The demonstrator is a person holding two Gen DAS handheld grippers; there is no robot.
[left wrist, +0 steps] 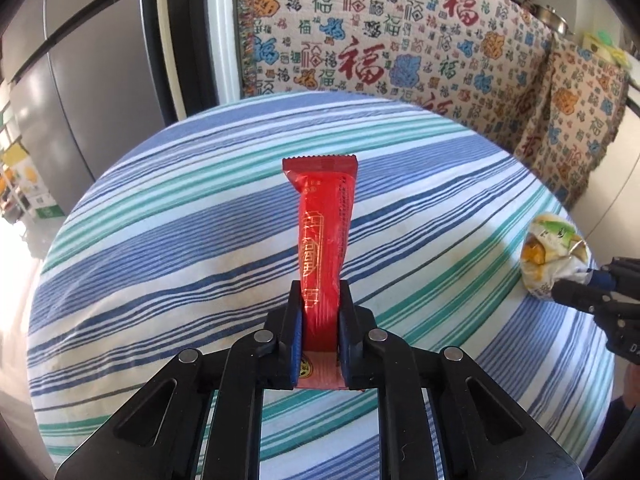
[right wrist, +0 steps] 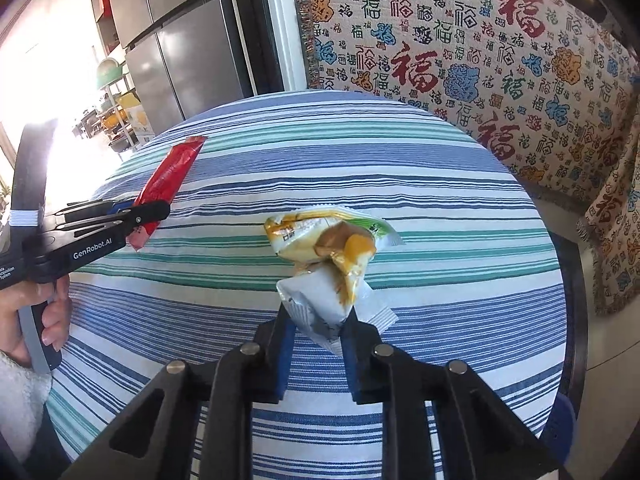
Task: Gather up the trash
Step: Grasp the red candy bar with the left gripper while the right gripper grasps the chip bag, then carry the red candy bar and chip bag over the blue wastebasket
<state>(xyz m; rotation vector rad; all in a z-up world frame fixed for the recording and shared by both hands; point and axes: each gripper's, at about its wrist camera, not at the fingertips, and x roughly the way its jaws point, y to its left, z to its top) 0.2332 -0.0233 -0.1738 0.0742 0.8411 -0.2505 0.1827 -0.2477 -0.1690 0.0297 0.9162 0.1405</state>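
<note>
Left wrist view has the left gripper (left wrist: 320, 312) clamped on the red wrapper (left wrist: 322, 232) above the striped table (left wrist: 160, 280), while the right gripper (right wrist: 318, 322) pinches the crumpled wrapper (right wrist: 328, 256) off the cloth.

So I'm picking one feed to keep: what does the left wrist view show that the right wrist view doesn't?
Left only: gold print down the red wrapper in the left tongs. Right only: the hand holding the left tool, and the crumpled wrapper pinched in the right tongs close up. Both: the wrappers, the striped table, the patterned throw.
</note>
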